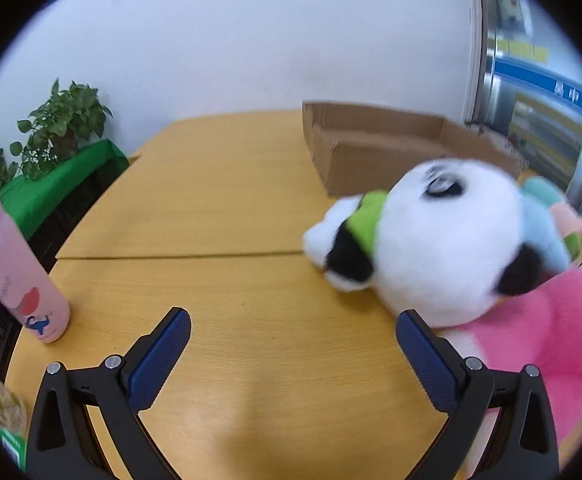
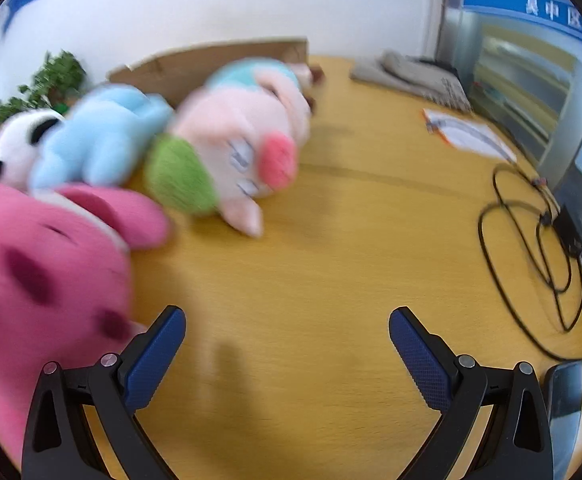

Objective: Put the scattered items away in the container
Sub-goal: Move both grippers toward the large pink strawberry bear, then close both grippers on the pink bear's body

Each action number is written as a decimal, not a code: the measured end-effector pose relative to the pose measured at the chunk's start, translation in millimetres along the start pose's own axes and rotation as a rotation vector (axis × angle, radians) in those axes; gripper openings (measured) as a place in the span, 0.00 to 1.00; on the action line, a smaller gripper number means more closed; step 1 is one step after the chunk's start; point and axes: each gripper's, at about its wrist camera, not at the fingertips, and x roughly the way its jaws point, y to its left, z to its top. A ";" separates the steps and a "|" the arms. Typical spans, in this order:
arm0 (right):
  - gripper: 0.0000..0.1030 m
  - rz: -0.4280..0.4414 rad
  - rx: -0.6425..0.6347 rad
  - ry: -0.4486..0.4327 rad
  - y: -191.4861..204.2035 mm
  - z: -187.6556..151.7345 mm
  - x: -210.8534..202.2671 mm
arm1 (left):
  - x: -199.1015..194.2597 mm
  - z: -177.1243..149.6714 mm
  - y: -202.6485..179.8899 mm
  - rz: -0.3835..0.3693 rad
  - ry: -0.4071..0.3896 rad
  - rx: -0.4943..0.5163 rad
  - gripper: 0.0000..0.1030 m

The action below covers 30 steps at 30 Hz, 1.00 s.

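Now, blur smears the toys ahead of the right gripper (image 2: 287, 328), and the pink plush (image 2: 43, 272) runs off the frame's left edge beside its left finger. The cardboard box (image 1: 375, 140), ahead and right of the left gripper (image 1: 293, 332), shows only its walls; its inside is hidden. Four plush toys lie on the table (image 1: 211, 208): pink plush, panda (image 1: 443, 240), blue plush (image 2: 99, 136), pale pig (image 2: 247, 140). Both grippers are spread wide, empty.

plush toys (image 2: 103, 148) lie clustered on the table (image 1: 231, 208) before the box (image 1: 391, 148).
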 end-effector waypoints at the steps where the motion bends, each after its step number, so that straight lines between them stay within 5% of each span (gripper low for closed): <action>1: 1.00 0.015 0.006 -0.029 3.3 4.3 -8.4 | -8.5 2.8 -6.0 -0.013 -0.015 -0.012 0.99; 5: 1.00 0.092 0.066 -0.143 13.3 25.1 -43.5 | -37.4 11.3 -33.2 -0.127 -0.075 -0.045 0.99; 9: 1.00 0.205 0.130 -0.220 24.7 39.3 -71.9 | -45.1 12.6 -70.8 -0.281 -0.054 -0.042 0.99; 15: 1.00 0.321 0.110 -0.184 79.0 35.5 -62.9 | -26.5 -1.1 -135.6 -0.429 0.024 -0.013 0.99; 19: 1.00 0.235 0.001 -0.045 123.2 16.8 -16.0 | 3.6 -18.0 -169.0 -0.404 0.127 0.047 0.99; 22: 1.00 0.105 -0.105 -0.108 147.8 3.8 -11.4 | 23.9 -28.8 -174.4 -0.421 0.205 0.005 1.00; 30: 1.00 0.188 -0.042 -0.089 127.6 8.2 -13.6 | 36.1 -31.9 -167.2 -0.475 0.233 -0.049 1.00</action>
